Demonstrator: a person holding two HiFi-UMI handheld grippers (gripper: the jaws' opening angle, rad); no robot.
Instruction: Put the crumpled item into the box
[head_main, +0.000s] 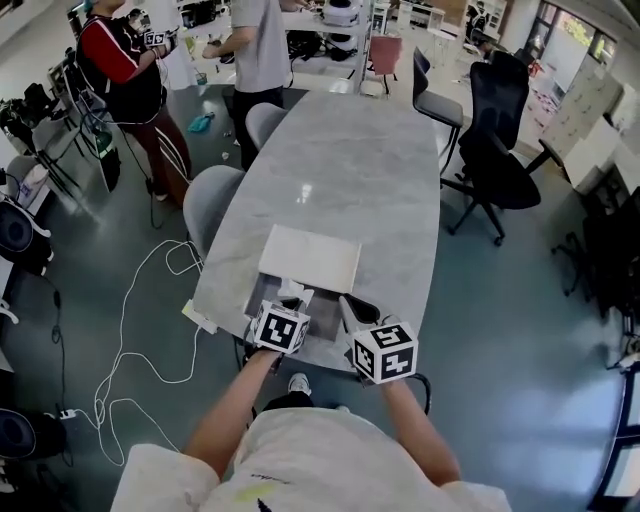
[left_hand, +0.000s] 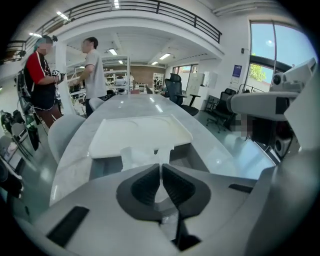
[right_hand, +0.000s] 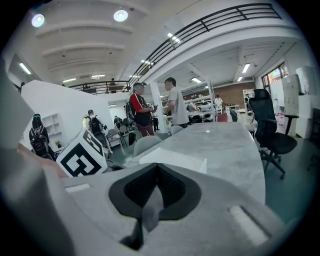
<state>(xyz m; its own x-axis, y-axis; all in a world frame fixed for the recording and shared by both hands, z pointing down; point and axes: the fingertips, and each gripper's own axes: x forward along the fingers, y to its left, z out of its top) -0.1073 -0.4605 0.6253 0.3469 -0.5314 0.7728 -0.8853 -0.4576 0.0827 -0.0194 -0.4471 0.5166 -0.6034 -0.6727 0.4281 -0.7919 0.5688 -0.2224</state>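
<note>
Down at the near end of the grey marbled desk (head_main: 350, 170) sits an open box (left_hand: 192, 156), its white lid (left_hand: 140, 132) lying open on the far side. The crumpled white paper (left_hand: 136, 157) is at the box's opening, just ahead of the left tongs (left_hand: 161, 169), which are clenched on a thin edge of it. The right tongs (right_hand: 156, 167) are clenched on nothing, just beside the left ones. A person in a grey shirt (head_main: 258, 45) and another in red and black (head_main: 115, 60) stand near the desk's far end.
</note>
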